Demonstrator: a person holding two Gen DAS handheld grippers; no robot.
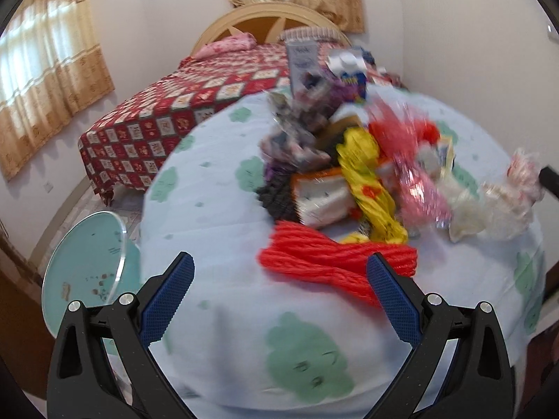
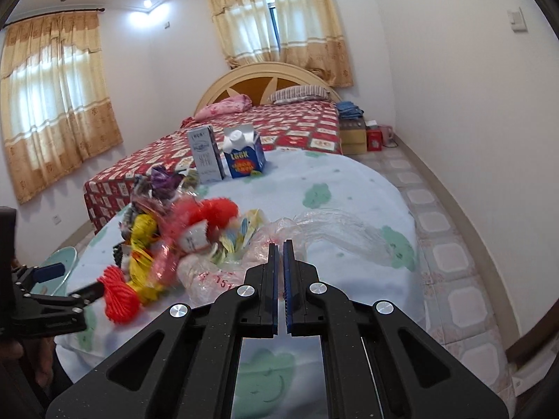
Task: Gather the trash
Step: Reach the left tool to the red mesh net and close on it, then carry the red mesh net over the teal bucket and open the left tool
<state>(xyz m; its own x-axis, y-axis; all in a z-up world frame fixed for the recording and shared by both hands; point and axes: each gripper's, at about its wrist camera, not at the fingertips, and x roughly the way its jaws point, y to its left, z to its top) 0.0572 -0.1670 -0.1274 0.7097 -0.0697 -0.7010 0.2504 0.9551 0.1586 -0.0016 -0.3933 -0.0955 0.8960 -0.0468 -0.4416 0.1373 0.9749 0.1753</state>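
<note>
A heap of trash point(image 1: 349, 174) lies on a round table under a pale blue cloth point(image 1: 216, 209): crumpled wrappers, a yellow wrapper point(image 2: 141, 241) and a red mesh bundle point(image 1: 332, 262). My left gripper point(image 1: 279, 262) is open, and the red bundle lies just past its fingertips. Seen from the right wrist, the left gripper point(image 2: 70, 279) is at the table's left edge, by the bundle point(image 2: 120, 296). My right gripper point(image 2: 281, 244) is shut on the edge of a clear plastic bag point(image 2: 332, 230). That bag point(image 1: 506, 192) shows at the heap's right side in the left wrist view.
A grey carton point(image 2: 206, 153) and a blue carton point(image 2: 244, 155) stand upright at the table's far side. Left of the table is a round glass-topped stand point(image 1: 87, 262). Behind are a bed with a red quilt point(image 2: 297, 125), boxes point(image 2: 353, 132) and a tiled floor point(image 2: 454, 262).
</note>
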